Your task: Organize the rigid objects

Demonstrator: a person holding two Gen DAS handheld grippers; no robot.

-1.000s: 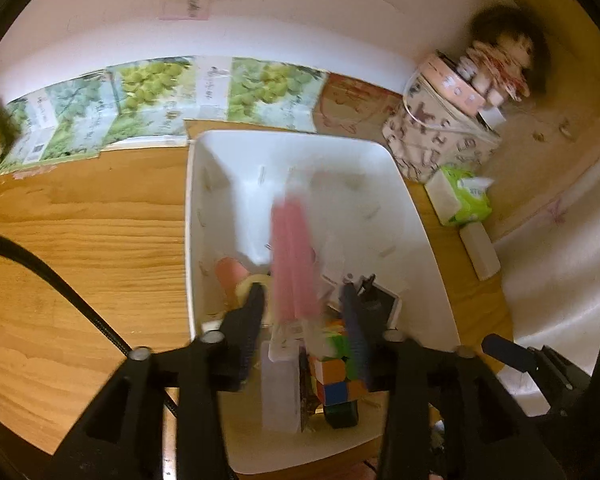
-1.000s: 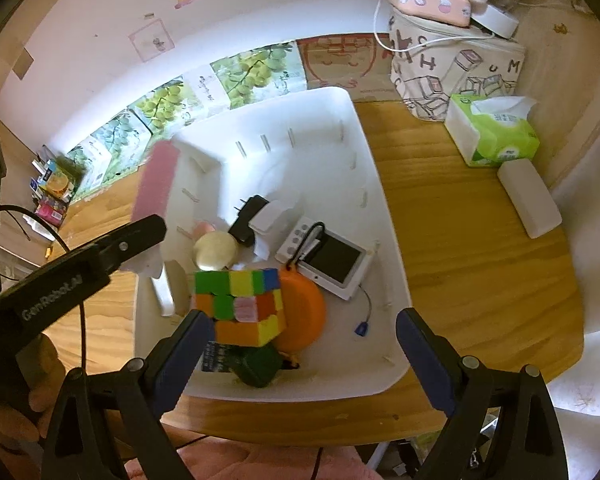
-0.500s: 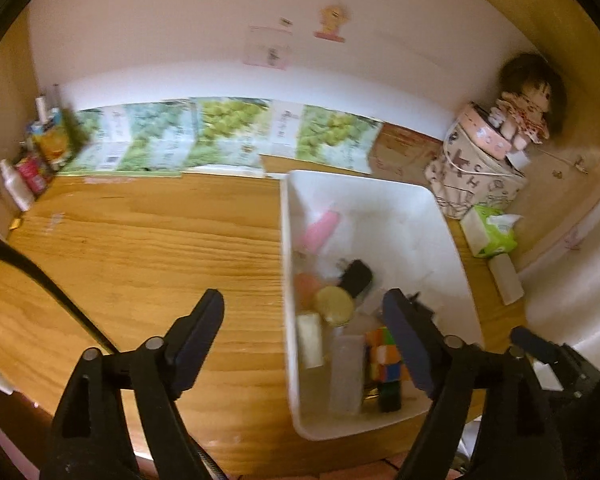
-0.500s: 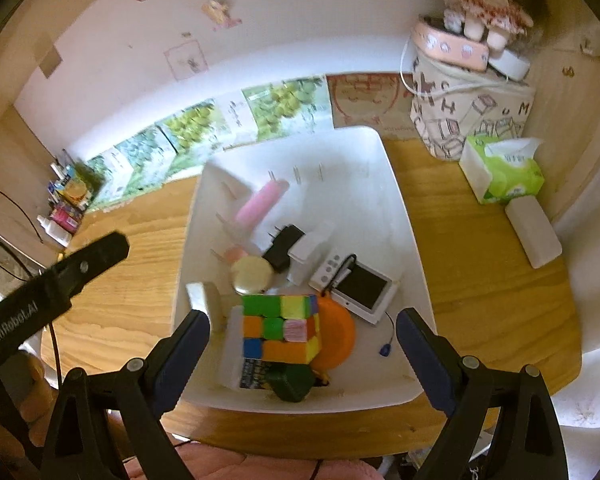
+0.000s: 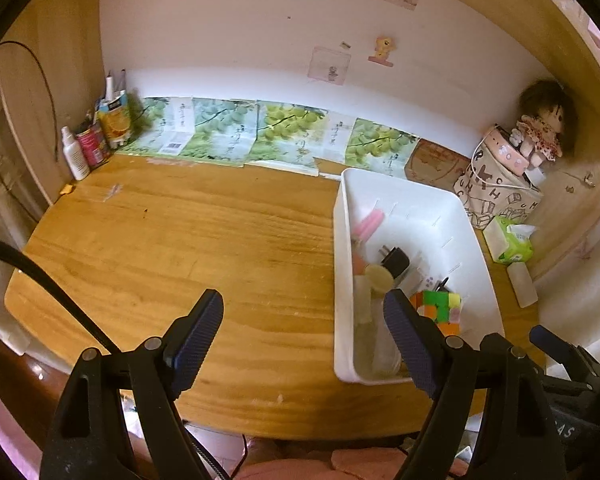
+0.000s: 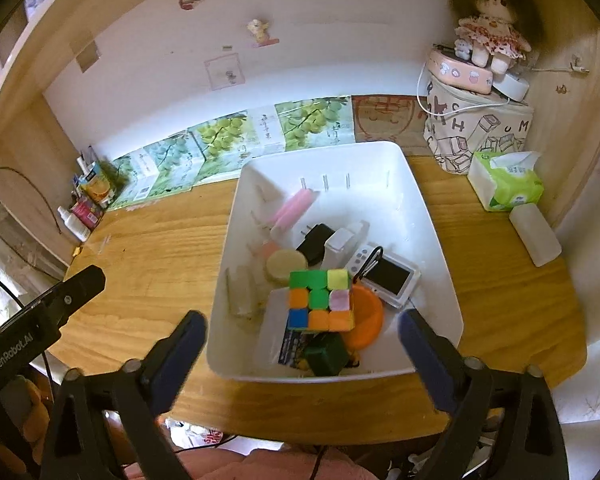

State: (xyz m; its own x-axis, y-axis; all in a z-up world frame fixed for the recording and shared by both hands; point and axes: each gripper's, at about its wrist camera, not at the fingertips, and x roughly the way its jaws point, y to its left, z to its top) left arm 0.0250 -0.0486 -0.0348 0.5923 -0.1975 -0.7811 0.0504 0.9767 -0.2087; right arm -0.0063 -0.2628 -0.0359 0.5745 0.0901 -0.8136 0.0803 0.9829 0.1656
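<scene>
A white bin (image 5: 337, 264) (image 6: 432, 216) stands on the right of the wooden desk. In it lie a pink tube (image 5: 368, 222) (image 6: 296, 208), a colour cube (image 6: 320, 300) (image 5: 440, 306), a black charger (image 6: 314, 240), a small screen device (image 6: 392, 280), an orange lid (image 6: 366, 320) and a green block (image 6: 326, 354). My left gripper (image 5: 302, 304) is open and holds nothing, above bare desk left of the bin. My right gripper (image 6: 300, 320) hovers over the bin's near end, its jaws opening with nothing gripped.
A tissue pack (image 6: 508, 180), a white bar (image 6: 534, 234) and a patterned bag (image 6: 476, 132) with a doll on top stand right of the bin. Grape-print boxes (image 5: 260, 136) line the back wall. Bottles (image 5: 88, 148) crowd the far left corner. A black cable (image 5: 40, 280) crosses the left.
The left gripper let go of the pink tube, which now lies in the bin, then drew back, up and left over the desk. The right gripper also pulled back and rose.
</scene>
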